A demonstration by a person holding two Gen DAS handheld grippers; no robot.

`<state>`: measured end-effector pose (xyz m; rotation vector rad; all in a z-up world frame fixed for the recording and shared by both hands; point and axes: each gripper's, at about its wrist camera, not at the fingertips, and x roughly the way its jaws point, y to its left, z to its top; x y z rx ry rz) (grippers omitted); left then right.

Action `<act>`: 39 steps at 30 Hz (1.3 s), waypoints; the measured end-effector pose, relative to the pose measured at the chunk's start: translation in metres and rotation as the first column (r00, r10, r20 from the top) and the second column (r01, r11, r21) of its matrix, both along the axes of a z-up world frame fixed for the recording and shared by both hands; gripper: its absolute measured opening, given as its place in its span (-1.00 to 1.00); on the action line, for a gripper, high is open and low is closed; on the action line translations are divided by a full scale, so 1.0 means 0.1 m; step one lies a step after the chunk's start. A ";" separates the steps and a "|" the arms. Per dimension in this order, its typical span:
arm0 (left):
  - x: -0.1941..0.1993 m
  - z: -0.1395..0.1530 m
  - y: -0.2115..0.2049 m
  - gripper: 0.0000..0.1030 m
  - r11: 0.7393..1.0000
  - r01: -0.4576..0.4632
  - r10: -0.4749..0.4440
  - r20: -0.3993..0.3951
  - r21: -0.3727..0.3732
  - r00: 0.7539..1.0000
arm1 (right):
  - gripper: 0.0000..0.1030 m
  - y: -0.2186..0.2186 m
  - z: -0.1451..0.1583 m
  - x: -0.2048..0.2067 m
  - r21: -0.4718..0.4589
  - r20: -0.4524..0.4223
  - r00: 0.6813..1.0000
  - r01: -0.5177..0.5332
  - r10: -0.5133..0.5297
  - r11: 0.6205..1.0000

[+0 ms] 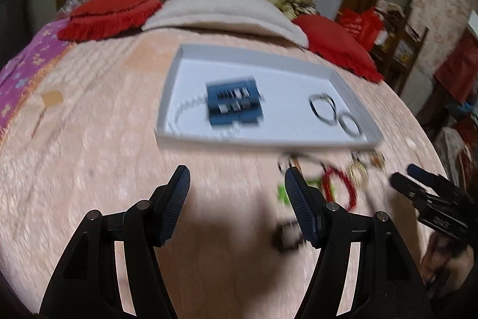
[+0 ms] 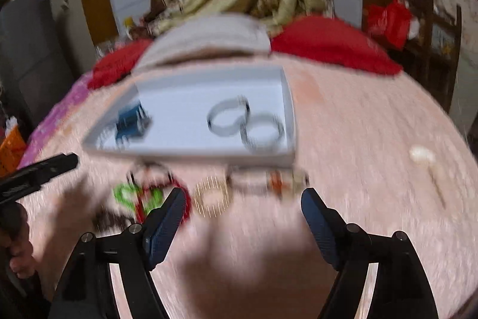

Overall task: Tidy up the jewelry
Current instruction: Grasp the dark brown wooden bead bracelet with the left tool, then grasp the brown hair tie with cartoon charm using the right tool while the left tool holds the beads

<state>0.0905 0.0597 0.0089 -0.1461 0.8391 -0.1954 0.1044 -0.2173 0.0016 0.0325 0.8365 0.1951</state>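
A shallow white tray [image 1: 355, 97] [image 2: 286, 97] lies on the pink bedspread. In it are a blue card of earrings [image 1: 234, 103] [image 2: 131, 121], a pale bead necklace [image 1: 182, 112] and dark bangles [image 1: 322, 108] [image 2: 228, 117]. Loose jewelry lies in front of the tray: a red bangle [image 1: 352, 187] [image 2: 186, 201], green pieces [image 1: 282, 193] [image 2: 125, 193], a gold bangle [image 2: 212, 196] and small earrings [image 1: 367, 163] [image 2: 277, 183]. My left gripper [image 1: 237, 178] is open over bare bedspread, left of the loose pieces. My right gripper [image 2: 242, 199] is open and empty, just short of the gold bangle. Both views are motion-blurred.
Red cushions [image 1: 110, 14] [image 2: 331, 47] and a beige pillow [image 1: 221, 11] sit behind the tray. A purple cloth [image 1: 27, 73] covers the bed's left edge. Shelves with a red bag [image 1: 361, 23] stand at the right. A small white object [image 2: 421, 154] lies at the right.
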 end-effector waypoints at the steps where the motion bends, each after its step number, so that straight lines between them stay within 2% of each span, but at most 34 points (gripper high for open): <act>1: -0.06 -0.04 -0.05 0.28 1.000 0.028 -0.028 -0.004 0.009 1.000 | 0.50 -0.02 -0.06 -0.03 -0.005 -0.025 1.000 0.002 -0.002 1.000; 3: -0.14 -0.09 -0.20 0.28 0.995 0.090 -0.089 -0.004 0.043 0.996 | 0.50 -0.03 -0.19 -0.06 -0.041 -0.072 0.997 -0.001 -0.002 0.999; 8: -0.20 -0.16 -0.50 0.28 0.971 0.216 -0.219 0.015 0.102 0.976 | 0.53 -0.06 -0.35 -0.05 -0.103 -0.106 0.994 -0.004 -0.007 0.995; 11: -0.15 -0.21 -0.59 0.28 0.962 0.248 -0.249 -0.001 0.111 0.968 | 0.72 -0.06 -0.36 -0.01 -0.091 -0.118 0.993 0.000 -0.011 0.996; 12: -0.13 -0.25 -0.62 0.28 0.958 0.262 -0.261 -0.021 0.113 0.965 | 0.94 -0.03 -0.38 0.00 -0.105 -0.127 0.992 -0.002 -0.011 0.994; 13: -0.12 -0.29 -0.65 0.28 0.954 0.273 -0.271 -0.037 0.120 0.962 | 1.00 0.00 -0.41 0.00 -0.131 -0.133 0.991 -0.007 -0.011 0.991; 18: -0.10 -0.42 -0.75 0.28 0.939 0.289 -0.282 -0.061 0.188 0.957 | 1.00 0.00 -0.40 0.00 -0.128 -0.132 0.991 -0.001 -0.016 0.992; 22: -0.09 -0.45 -0.73 0.24 0.942 0.278 -0.271 -0.063 0.188 0.961 | 1.00 0.01 -0.40 0.01 -0.129 -0.136 0.991 0.003 -0.020 0.992; 24: -0.10 -0.45 -0.73 0.12 0.940 0.281 -0.274 -0.061 0.194 0.960 | 1.00 0.01 -0.39 0.01 -0.129 -0.131 0.991 0.002 -0.019 0.992; 25: -0.11 -0.44 -0.73 -0.06 0.939 0.286 -0.279 -0.060 0.190 0.958 | 1.00 0.02 -0.40 0.02 -0.130 -0.129 0.991 0.001 -0.018 0.992; 29: -0.13 -0.42 -0.75 -0.48 0.935 0.305 -0.298 -0.063 0.182 0.952 | 1.00 0.01 -0.41 0.01 -0.130 -0.123 0.992 0.000 -0.017 0.991; 30: -0.13 -0.42 -0.75 -0.69 0.935 0.312 -0.305 -0.066 0.171 0.950 | 1.00 0.01 -0.41 0.01 -0.131 -0.122 0.992 -0.001 -0.015 0.991; 35: -0.16 -0.40 -0.75 -0.70 0.932 0.335 -0.326 -0.078 0.141 0.942 | 1.00 0.01 -0.41 0.00 -0.131 -0.122 0.993 -0.010 -0.006 0.991; 39: -0.18 -0.28 -0.66 -0.70 0.945 0.306 -0.303 -0.039 0.113 0.952 | 0.99 -0.02 -0.37 0.01 -0.096 -0.132 0.991 -0.033 0.020 0.995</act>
